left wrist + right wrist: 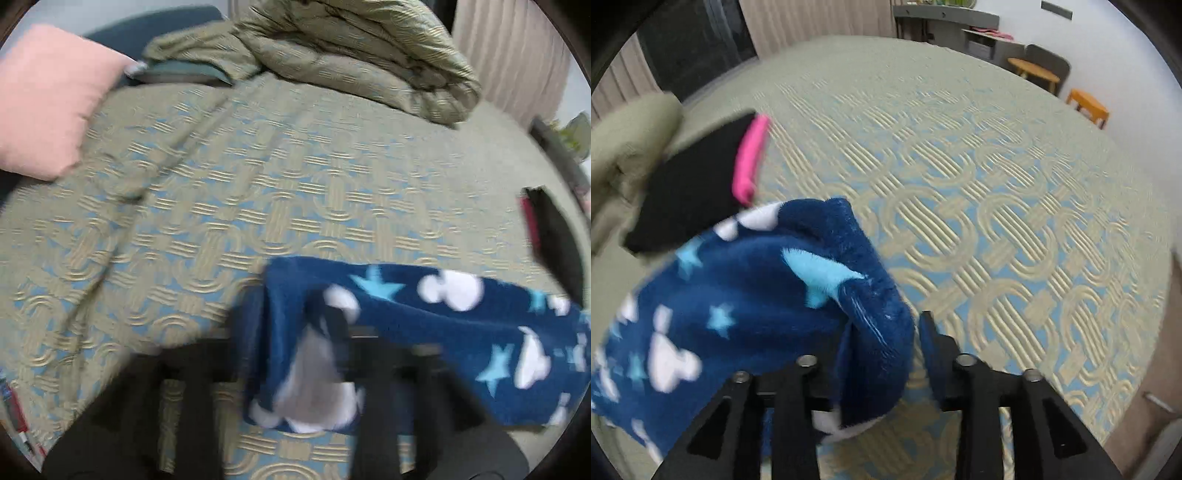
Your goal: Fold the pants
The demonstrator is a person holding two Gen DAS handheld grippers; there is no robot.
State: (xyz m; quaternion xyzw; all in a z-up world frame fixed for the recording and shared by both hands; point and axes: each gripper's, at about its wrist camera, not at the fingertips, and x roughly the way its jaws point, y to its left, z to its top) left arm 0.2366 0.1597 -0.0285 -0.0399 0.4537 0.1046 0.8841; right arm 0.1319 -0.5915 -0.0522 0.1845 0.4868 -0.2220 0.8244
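- Navy fleece pants [746, 314], printed with stars and white shapes, lie bunched on the patterned bedspread [997, 221] — one fold sits between my right gripper [882, 369] jaws, which stand apart, unpressed.
- My left gripper [295, 387] is too blurred to call; pants drape across it.
- Beyond: pink pillow [44, 103], heaped quilt [351, 55] — and a black-and-pink garment [698, 184] beside the pants.

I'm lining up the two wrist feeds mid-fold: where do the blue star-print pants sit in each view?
Left wrist: the blue pants fill the lower right, draped over the left tool.
Right wrist: the pants fill the lower left, an edge lying between the fingers of the right tool.
Shared landmark: the patterned bedspread under them in both.
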